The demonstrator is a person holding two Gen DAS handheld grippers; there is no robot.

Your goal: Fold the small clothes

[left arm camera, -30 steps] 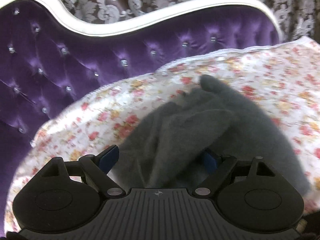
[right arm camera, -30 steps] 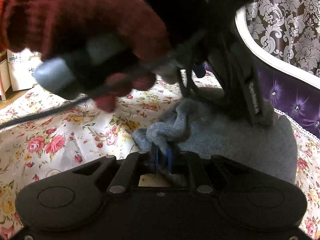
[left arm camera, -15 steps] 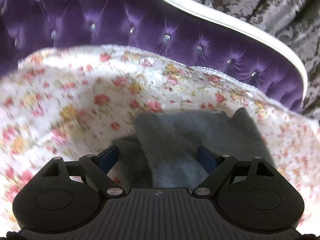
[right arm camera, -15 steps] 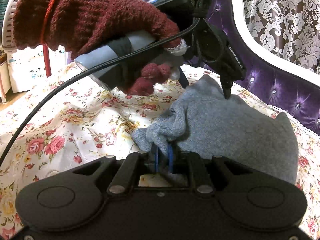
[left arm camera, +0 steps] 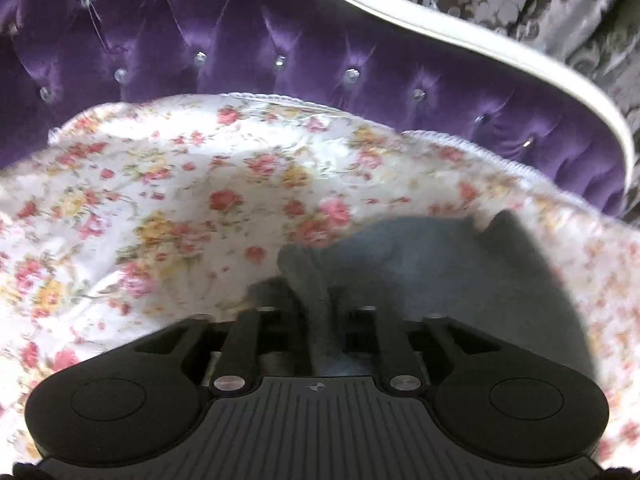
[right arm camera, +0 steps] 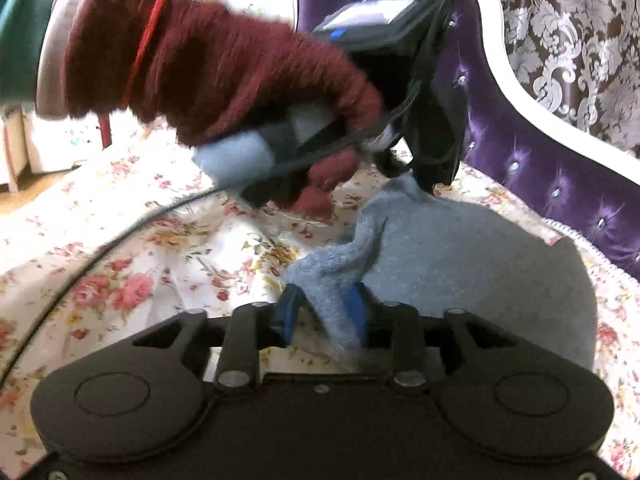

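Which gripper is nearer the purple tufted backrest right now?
Left. The left gripper, jaws just closing on the grey garment's far edge, sits close to the backrest; the right gripper, jaws just opening around the near edge, is farther.

A home, by the look of it, probably a bedroom or sitting room. A purple button-tufted headboard (left arm camera: 320, 40) with white trim backs a floral cover (left arm camera: 180, 200). Damask curtains (right arm camera: 580, 20) hang behind.

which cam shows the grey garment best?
Right wrist: the grey garment shows nearly whole, lit, on the floral sheet. Left wrist shows only its near part, shadowed and blurred, partly hidden behind that claw.
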